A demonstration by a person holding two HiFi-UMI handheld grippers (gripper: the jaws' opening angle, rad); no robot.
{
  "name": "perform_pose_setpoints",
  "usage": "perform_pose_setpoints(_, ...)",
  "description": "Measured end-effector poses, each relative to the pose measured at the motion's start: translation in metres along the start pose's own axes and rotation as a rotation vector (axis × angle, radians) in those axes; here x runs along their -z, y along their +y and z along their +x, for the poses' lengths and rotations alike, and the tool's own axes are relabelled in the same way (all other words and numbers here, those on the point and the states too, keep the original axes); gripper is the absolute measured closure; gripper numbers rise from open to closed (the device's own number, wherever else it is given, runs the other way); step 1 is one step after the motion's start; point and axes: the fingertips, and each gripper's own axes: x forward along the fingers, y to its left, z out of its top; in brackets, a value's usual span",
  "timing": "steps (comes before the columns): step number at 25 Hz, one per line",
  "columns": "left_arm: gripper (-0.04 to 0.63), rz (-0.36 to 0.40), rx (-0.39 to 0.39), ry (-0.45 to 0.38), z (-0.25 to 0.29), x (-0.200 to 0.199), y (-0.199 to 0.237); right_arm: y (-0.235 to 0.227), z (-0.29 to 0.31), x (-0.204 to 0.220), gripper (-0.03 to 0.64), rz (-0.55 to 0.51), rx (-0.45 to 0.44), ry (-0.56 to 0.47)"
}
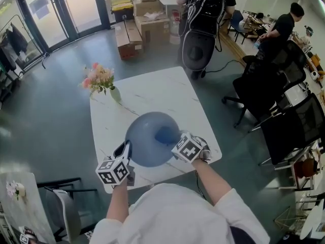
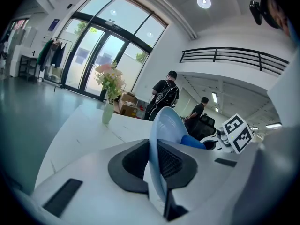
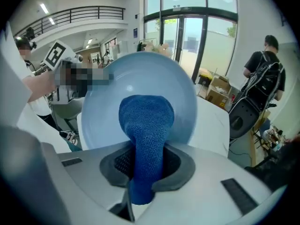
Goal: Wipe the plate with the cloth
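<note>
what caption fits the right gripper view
right tongs holding a blue cloth against the pale blue plate

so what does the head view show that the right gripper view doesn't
Only the head view: the whole table and the left gripper clamped on the rim of the plate. Only the right gripper view: the right gripper with its jaws shut on the cloth, and an upstairs railing. Both: the pale blue plate, the blue cloth against its inner face, and the person with the backpack.
</note>
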Motion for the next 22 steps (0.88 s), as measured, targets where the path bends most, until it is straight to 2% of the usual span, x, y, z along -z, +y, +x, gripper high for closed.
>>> perform_pose_setpoints(4, 0.549, -0.039, 0.015, 0.011, -0.001, 0.009, -0.003, -0.023, -0.011, -0.018, 0.532, 0.023, 0.093, -0.091)
perform_pose_setpoints(7, 0.549, -0.047, 0.023, 0.015, 0.000, 0.011, -0.005, -0.026, -0.014, -0.027, 0.532, 0.011, 0.123, -0.134)
perform_pose_setpoints(11, 0.549, -0.072, 0.016, 0.008, -0.003, 0.011, 0.001, -0.019, -0.015, -0.035, 0.532, 0.029, 0.104, -0.203)
perform_pose_setpoints(19, 0.549, -0.184, 0.015, -0.015, -0.002, 0.010, 0.018, -0.013, -0.035, -0.061, 0.532, 0.093, 0.074, -0.472)
perform_pose_setpoints(22, 0.549, -0.219, 0.020, -0.019, 0.002, 0.010, 0.021, -0.013, -0.043, -0.065, 0.532, 0.113, 0.081, -0.541)
